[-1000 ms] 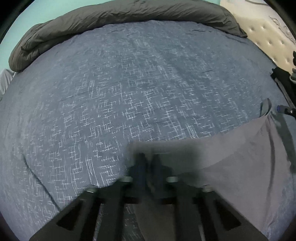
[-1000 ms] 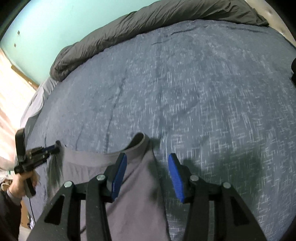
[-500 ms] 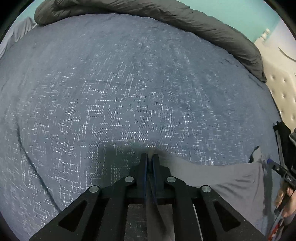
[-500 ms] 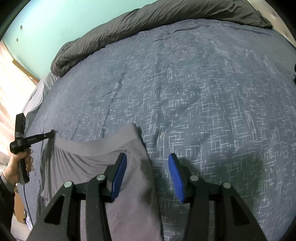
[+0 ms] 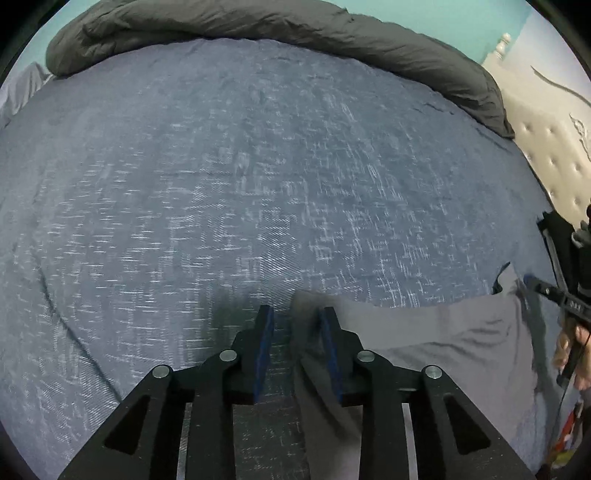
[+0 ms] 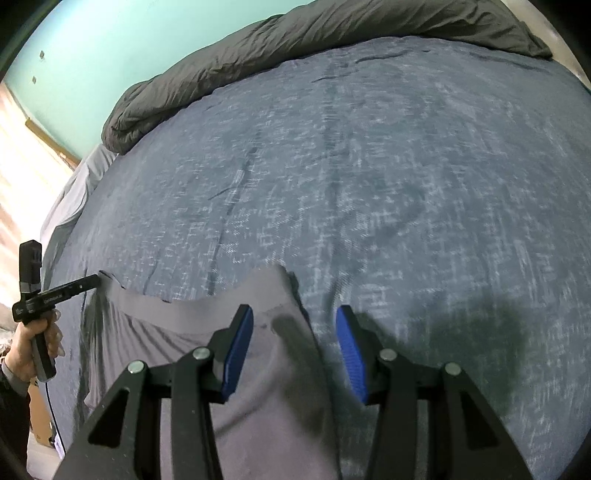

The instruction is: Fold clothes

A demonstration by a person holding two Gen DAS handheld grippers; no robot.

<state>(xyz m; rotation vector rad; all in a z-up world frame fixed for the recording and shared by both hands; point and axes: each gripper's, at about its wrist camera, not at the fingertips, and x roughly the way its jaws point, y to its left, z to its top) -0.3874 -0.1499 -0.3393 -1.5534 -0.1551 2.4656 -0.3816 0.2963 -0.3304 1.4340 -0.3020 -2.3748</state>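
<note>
Grey garment [image 6: 207, 332] spread flat at the near edge of the bed [image 6: 369, 166], waistband edge facing the far side. Left gripper [image 5: 295, 325] parted, pads apart over the garment's left corner, the cloth apparently lying loose between them, though motion blur leaves contact unclear. Right gripper [image 6: 293, 325] spread wide above the opposite corner, clamping nothing. Seen sidelong from the right wrist, left gripper's tip at the waistband corner, gripped by a hand [image 6: 35, 343]. Dark duvet [image 5: 295, 33] bunched along the bed's far edge; tufted headboard [image 5: 546, 147] past the right edge.
</note>
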